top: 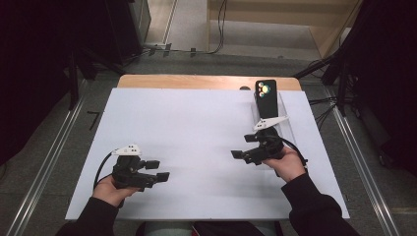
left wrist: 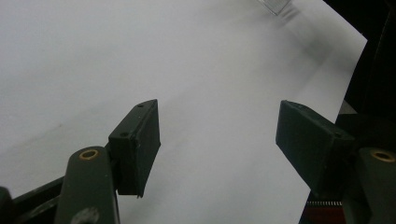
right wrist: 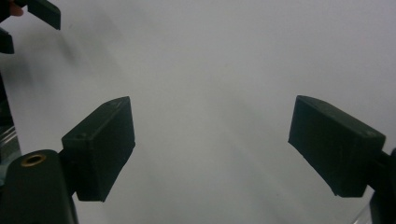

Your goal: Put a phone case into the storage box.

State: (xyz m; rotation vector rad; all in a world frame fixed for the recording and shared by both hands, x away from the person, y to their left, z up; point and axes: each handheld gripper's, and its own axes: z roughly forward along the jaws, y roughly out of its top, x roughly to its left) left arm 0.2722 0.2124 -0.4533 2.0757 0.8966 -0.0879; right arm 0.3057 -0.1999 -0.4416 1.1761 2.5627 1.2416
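**Black phone stands near the far right corner**

The phone (top: pixel 266 98) is black and flat, with a round group of shiny lenses near its top. It stands up in a clear stand (top: pixel 282 118) near the far right corner of the white table (top: pixel 187 132). Its long side runs up and down, the lens end is on top, and its back faces the person.

The right gripper (top: pixel 238 154) is just in front of the stand, close to it but not touching the phone. Its jaws point left across the table. In the right gripper view they stand apart with nothing between them (just bare white table), so it is let go.

The left gripper (top: pixel 157 169) sits near the front left corner, far from the phone. Its jaws point right, spread wide, and hold nothing.

The high view shows the phone and both hands. The left gripper view shows a bit of the clear stand (left wrist: pixel 275 5) at its top edge, but not the phone. The right gripper view shows the left gripper's jaw tips (right wrist: pixel 44 11) in its top left corner.
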